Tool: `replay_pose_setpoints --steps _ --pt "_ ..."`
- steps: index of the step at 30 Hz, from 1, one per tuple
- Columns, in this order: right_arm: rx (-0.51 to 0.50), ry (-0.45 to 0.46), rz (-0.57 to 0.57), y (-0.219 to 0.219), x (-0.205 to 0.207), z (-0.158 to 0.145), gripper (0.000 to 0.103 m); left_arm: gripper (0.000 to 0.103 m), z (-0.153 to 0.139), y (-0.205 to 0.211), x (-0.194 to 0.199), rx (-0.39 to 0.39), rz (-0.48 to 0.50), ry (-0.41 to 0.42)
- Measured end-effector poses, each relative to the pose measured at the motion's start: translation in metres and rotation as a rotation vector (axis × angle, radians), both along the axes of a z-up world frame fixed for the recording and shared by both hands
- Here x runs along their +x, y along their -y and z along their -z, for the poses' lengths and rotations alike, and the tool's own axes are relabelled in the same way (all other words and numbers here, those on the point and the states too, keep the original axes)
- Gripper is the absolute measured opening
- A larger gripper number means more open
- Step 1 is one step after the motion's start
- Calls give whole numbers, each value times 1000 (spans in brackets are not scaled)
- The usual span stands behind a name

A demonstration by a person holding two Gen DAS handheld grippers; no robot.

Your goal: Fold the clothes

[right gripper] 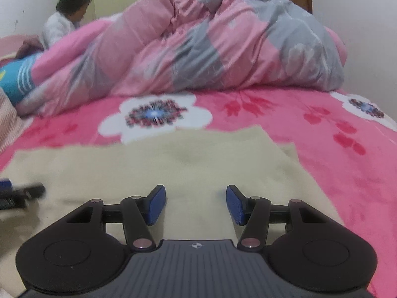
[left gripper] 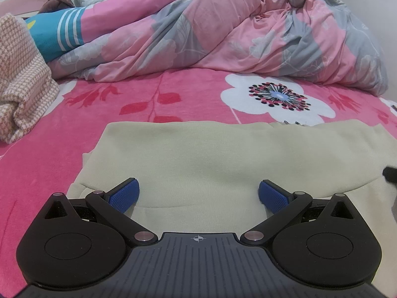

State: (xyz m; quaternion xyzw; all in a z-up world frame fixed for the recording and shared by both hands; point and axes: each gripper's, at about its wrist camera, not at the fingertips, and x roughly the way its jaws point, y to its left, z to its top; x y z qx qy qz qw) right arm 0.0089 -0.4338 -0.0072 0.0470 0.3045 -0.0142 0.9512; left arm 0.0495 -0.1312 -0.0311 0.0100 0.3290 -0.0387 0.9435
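Note:
A cream garment lies flat, partly folded, on the pink flowered bed sheet. My left gripper is open and empty, low over the garment's near left part, with a curved seam between its blue pads. My right gripper is open and empty over the garment near its right side. The left gripper's tip shows at the left edge of the right wrist view. The right gripper's tip shows at the right edge of the left wrist view.
A bunched pink and grey quilt lies across the far side of the bed. A pink checked knit cloth is heaped at the left. A blue striped pillow lies behind it. A person sits at the far left.

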Motion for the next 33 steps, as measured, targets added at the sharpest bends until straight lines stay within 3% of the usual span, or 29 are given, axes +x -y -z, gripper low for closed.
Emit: replay_pose_setpoints --steps 4,8,11,15,22,26,30,33 --pt "8 23 5 -1 -12 -3 57 103 0 0 0 0 1 0" --pt "-29 98 -85 -15 -36 -7 57 103 1 1 0 1 0 4" --pt "-81 67 -143 -24 -38 18 58 103 2 0 -2 -5 1 18" --pt "-110 131 -149 -27 -45 27 59 103 -2 -6 -8 -27 16 21" --pt "-98 139 -142 -28 -45 28 59 103 -5 -44 -65 -52 30 44" --pt "-98 143 -143 -28 -46 29 59 103 13 -87 -89 -189 48 56" --pt "-99 143 -143 -27 -46 29 59 103 16 -84 -99 -129 101 100" --pt "-99 145 -141 -28 -47 29 59 103 9 -87 -103 -143 96 101"
